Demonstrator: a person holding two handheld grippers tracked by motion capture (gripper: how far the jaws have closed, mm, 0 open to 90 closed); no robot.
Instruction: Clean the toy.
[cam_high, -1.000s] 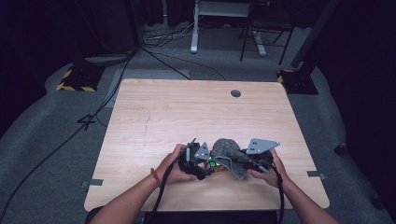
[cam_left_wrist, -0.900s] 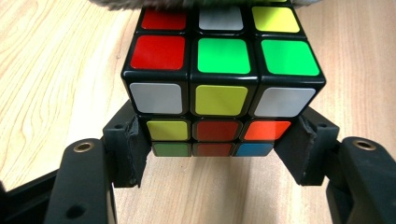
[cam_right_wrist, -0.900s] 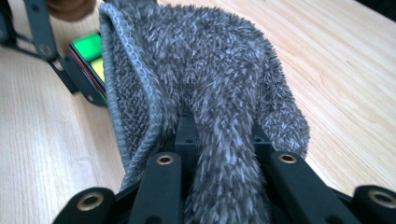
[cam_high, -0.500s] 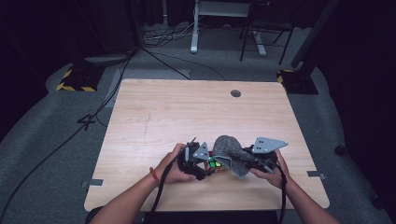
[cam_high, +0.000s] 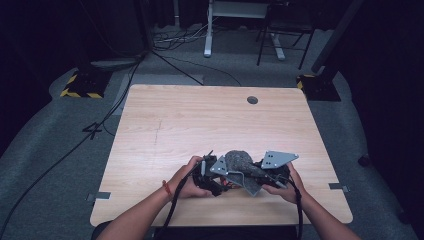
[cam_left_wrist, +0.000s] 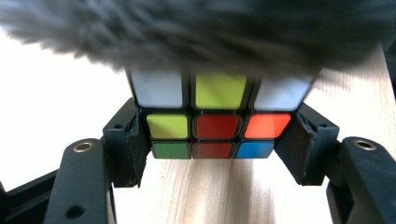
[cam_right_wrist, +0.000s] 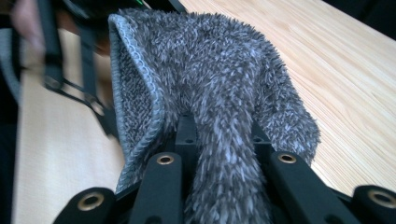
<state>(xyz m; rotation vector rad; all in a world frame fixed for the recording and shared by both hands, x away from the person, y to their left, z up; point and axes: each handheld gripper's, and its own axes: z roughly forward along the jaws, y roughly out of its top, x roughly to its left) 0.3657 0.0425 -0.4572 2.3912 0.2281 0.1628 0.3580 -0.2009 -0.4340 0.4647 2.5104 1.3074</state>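
Grey fluffy cloth (cam_right_wrist: 210, 93) pinched, hiding gripper-held colour cube (cam_left_wrist: 212, 116)

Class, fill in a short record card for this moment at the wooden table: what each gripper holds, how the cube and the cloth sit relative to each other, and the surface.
Left gripper: shut on the puzzle cube, pads on its two sides
Cube face toward camera: white, yellow, white on top; yellow, red, orange; green, red, blue
Right gripper: shut on the grey cloth, a fold pinched between the jaws
Cloth and cube: fuzzy cloth lies over the cube's top edge
Surface: light wooden table
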